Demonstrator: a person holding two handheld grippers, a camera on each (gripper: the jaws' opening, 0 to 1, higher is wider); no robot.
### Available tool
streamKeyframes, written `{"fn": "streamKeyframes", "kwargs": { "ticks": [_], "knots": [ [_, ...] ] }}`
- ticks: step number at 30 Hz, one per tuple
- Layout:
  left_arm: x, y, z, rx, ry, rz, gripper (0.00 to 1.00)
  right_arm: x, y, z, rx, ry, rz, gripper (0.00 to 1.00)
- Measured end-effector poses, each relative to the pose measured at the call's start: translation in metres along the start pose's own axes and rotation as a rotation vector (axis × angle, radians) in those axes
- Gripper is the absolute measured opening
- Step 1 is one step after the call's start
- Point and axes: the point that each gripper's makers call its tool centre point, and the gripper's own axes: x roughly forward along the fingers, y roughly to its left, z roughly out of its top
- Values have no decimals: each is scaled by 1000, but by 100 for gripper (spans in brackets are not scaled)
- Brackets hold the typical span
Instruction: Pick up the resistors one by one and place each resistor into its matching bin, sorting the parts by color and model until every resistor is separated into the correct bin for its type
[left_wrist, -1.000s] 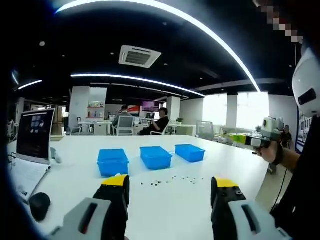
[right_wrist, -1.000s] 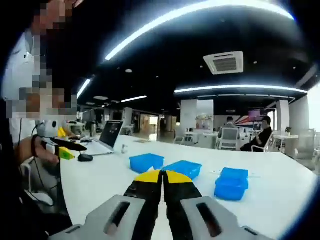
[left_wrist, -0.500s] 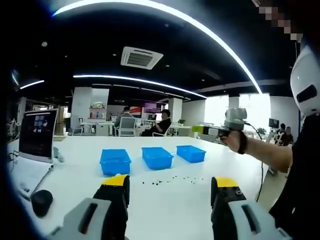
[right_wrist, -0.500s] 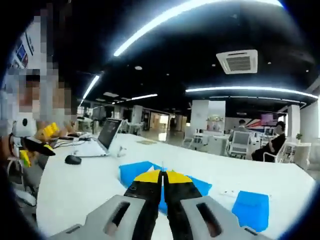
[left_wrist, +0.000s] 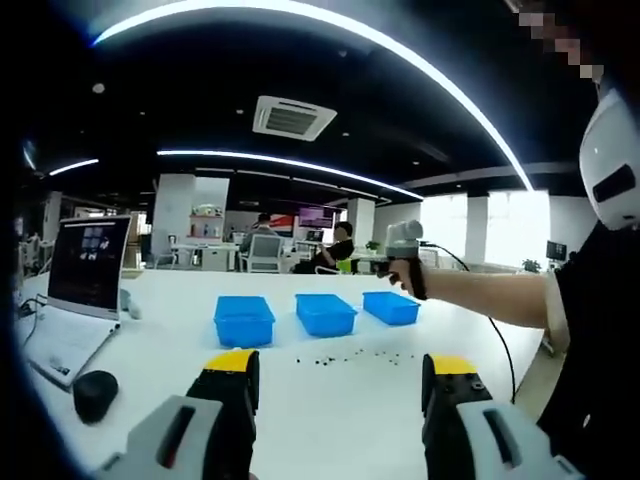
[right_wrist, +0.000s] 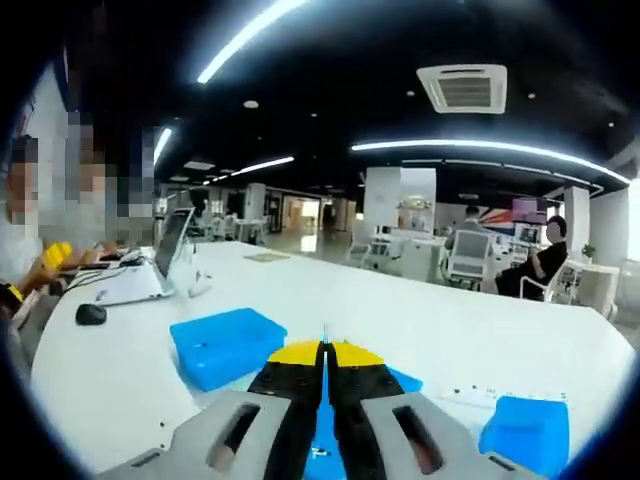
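Scattering at twelve o'clock, tiny dark resistors (left_wrist: 345, 358) look light, needing body pinches; left fingers (left_wrist: 340, 385) wide, right fingers (right_wrist: 324, 362) closed empty.

Open laptop (left_wrist: 85, 290) beside black mouse (left_wrist: 95, 393)

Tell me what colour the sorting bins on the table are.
The three bins are bright blue, clearest in the left gripper view.

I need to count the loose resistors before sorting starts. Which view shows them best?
The left gripper view: the resistors lie scattered as dark specks on the white table, in front of the three blue bins, though too small to count. The right gripper view shows a few faint specks near a bin.
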Motion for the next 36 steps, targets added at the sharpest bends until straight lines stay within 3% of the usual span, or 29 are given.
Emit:
{"fn": "streamKeyframes", "kwargs": {
  "ticks": [5,9,18,25,33,36],
  "knots": [
    [-1,1,0,1,-1,6,67,5,-1,-5,-12,15,-8,5],
    [-2,1,-1,0,0,9,67,2,-3,-5,-30,8,-20,25],
    [1,-4,1,7,-1,-2,67,-24,-3,2,-19,-11,1,35],
    [4,-7,3,12,-1,-12,67,-69,10,11,-5,-58,40,35],
    [14,-10,4,17,3,-33,67,-144,43,26,-5,-153,85,35],
    [19,-13,4,20,5,-45,67,-177,59,36,-1,-217,90,35]
  ]
}}
